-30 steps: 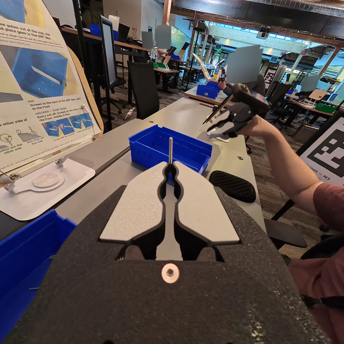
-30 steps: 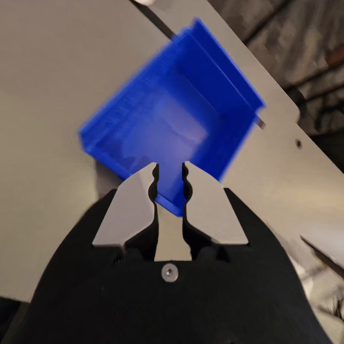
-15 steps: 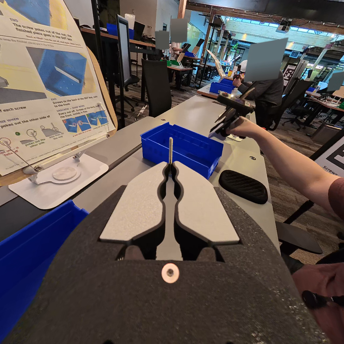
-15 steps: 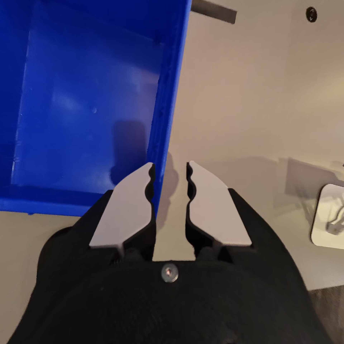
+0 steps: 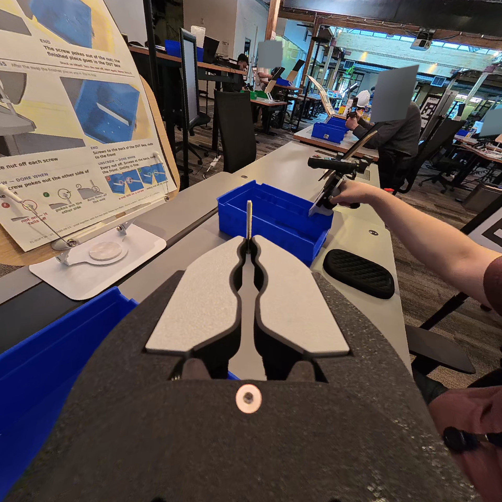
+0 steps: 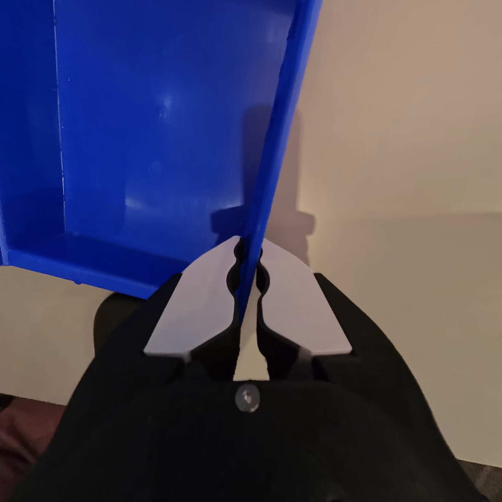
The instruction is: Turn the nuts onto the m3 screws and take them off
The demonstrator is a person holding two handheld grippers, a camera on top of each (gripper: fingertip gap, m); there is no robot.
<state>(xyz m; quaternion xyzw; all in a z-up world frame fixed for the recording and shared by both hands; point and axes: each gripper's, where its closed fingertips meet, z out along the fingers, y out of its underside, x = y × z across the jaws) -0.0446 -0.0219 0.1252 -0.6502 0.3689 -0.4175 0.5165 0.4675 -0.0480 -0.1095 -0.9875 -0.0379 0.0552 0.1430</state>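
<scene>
Left gripper [image 5: 249, 245]: jaws clenched on the lower end of an M3 screw [image 5: 249, 220], which stands upright above the tips; no nut visible on it. Right gripper [image 6: 248, 245]: jaws pinched onto the side wall of the far blue bin [image 6: 274, 152], near its corner; that bin sits on the grey table [image 5: 282, 168]. A second blue bin [image 5: 51, 361] lies just left of the left gripper. Instruction board [image 5: 70, 122] on its white stand, left. Black pad [image 5: 358, 273] just right of the far bin.

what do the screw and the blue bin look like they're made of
Screw: likely steel, a silvery metallic shine along its thin threaded shaft, pinched upright in the left gripper. Blue bin: probably moulded plastic, glossy, with soft light reflections on its floor and thin walls; the right gripper clamps one wall.
</scene>
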